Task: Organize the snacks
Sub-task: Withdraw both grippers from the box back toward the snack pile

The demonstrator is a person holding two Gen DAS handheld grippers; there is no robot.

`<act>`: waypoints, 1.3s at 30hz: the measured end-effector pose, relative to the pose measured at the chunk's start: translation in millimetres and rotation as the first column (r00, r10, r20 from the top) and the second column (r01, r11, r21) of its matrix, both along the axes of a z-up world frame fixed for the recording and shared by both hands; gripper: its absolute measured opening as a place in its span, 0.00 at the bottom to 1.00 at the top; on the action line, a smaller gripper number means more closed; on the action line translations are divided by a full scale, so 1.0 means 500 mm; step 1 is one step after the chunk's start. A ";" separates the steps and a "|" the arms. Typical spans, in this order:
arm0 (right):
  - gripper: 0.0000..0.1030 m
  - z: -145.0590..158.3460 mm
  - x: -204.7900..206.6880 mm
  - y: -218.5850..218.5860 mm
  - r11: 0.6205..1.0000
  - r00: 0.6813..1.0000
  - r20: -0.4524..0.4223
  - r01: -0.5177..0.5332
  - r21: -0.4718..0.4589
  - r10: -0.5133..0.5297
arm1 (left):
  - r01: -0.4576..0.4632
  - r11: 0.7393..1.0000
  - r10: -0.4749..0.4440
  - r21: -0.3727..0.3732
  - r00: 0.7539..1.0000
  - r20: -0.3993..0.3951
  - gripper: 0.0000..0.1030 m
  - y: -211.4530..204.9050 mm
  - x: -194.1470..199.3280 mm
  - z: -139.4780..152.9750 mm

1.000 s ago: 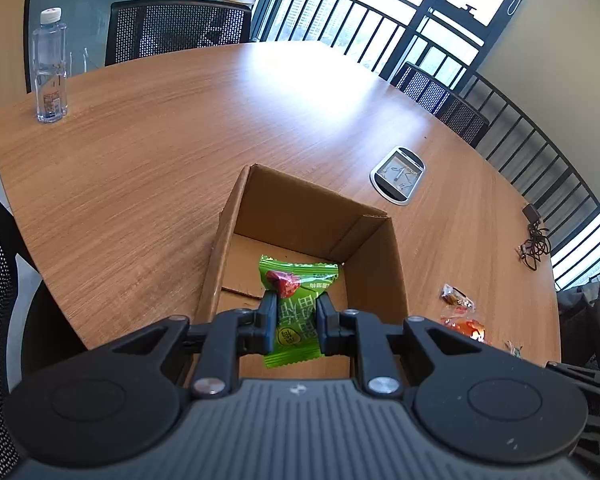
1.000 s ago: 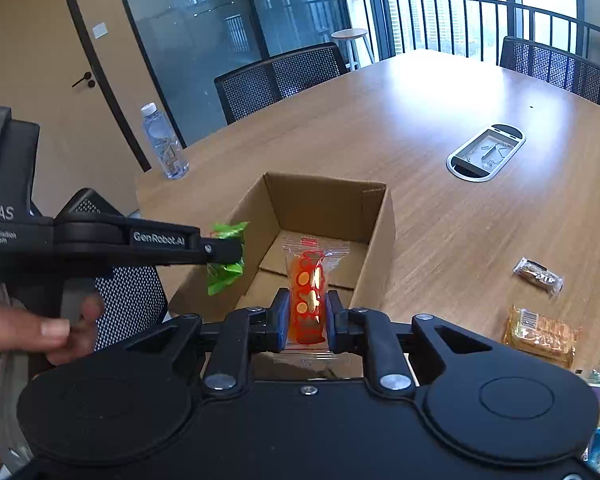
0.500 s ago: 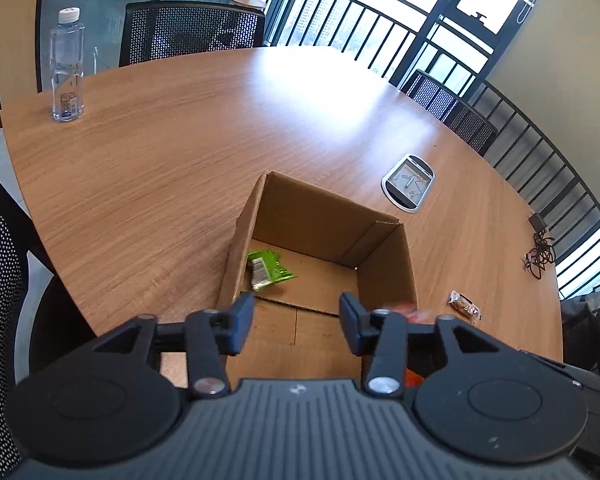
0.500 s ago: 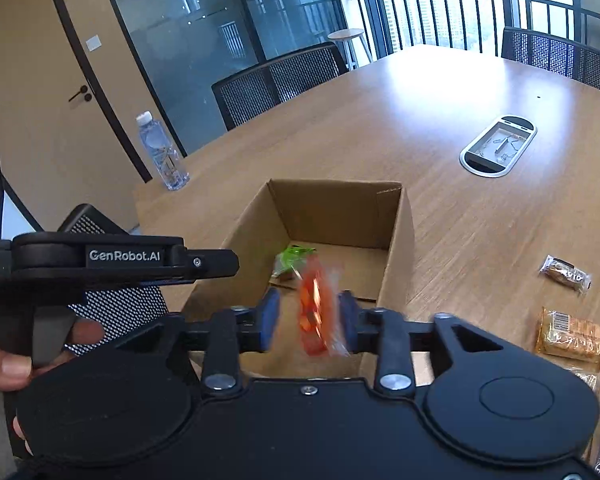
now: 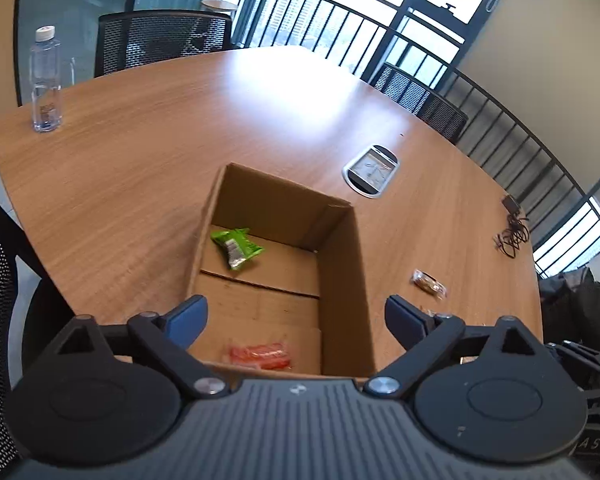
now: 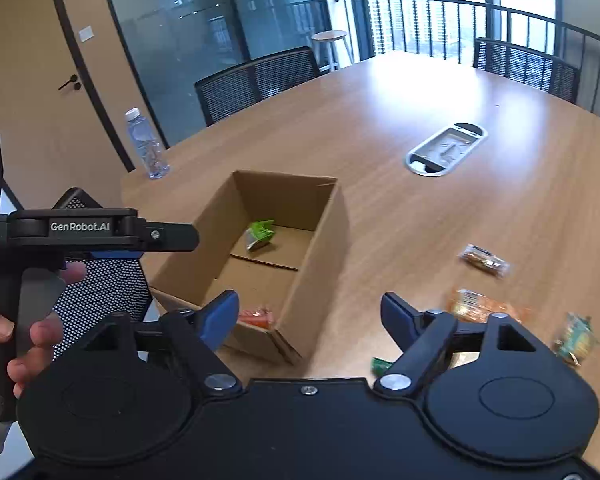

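Observation:
An open cardboard box (image 5: pixel 340 280) (image 6: pixel 320 240) stands on the wooden table. Inside it lie a green snack packet (image 5: pixel 236 248) (image 6: pixel 260 234) at the far end and an orange-red packet (image 5: pixel 260 356) (image 6: pixel 256 317) at the near end. My left gripper (image 5: pixel 296 318) is open and empty above the box's near edge; it also shows in the right wrist view (image 6: pixel 172 236), left of the box. My right gripper (image 6: pixel 308 316) is open and empty over the box's near right corner. Loose snacks lie right of the box: a brown bar (image 6: pixel 484 260) (image 5: pixel 430 282), an orange cracker pack (image 6: pixel 484 306), a teal packet (image 6: pixel 576 340).
A water bottle (image 5: pixel 46 80) (image 6: pixel 146 144) stands at the table's far left. A grey cable hatch (image 5: pixel 371 170) (image 6: pixel 446 148) is set into the table beyond the box. A black cable (image 5: pixel 512 232) lies at the right edge. Mesh chairs (image 5: pixel 160 40) ring the table.
Both grippers opened and let go of their packets. The green packet and the orange-red packet dropped into the box. Both grippers have pulled back slightly and opened wider.

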State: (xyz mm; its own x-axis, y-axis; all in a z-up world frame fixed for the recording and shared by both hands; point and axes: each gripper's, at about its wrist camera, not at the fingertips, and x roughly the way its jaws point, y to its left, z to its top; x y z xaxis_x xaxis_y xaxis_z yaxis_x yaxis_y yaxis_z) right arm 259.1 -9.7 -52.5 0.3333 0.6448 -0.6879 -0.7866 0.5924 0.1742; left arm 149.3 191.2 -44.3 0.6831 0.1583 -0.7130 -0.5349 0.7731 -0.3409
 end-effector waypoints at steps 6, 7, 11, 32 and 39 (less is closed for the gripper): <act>0.93 0.005 -0.013 -0.063 0.999 0.998 0.028 0.051 0.006 -0.051 | 0.055 0.998 -0.055 -0.007 0.998 0.009 1.00 -0.048 0.010 0.003; 0.94 0.003 -0.015 -0.071 0.998 0.998 0.033 0.062 0.002 -0.062 | 0.064 0.998 -0.064 -0.004 0.998 0.009 1.00 -0.056 0.010 0.003; 0.95 -0.006 -0.015 -0.107 0.996 0.996 0.033 0.088 0.001 -0.088 | 0.083 0.997 -0.083 -0.005 0.996 0.019 1.00 -0.083 0.013 0.004; 0.99 -0.023 -0.018 -0.261 0.987 0.986 0.048 0.160 -0.003 -0.159 | 0.232 0.972 -0.232 0.039 0.973 0.008 1.00 -0.209 0.043 0.014; 0.98 -0.039 -0.013 -0.303 0.982 0.982 0.031 0.189 -0.008 -0.188 | 0.287 0.958 -0.287 0.015 0.958 -0.002 1.00 -0.261 0.055 -0.008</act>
State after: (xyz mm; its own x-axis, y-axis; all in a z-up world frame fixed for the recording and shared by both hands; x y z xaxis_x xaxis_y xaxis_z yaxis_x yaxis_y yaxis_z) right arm 252.6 -161.4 -72.2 0.4685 0.5612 -0.6823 -0.6653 0.7323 0.1455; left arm 176.7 60.6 -48.6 0.7017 -0.0342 -0.7117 -0.2893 0.8991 -0.3285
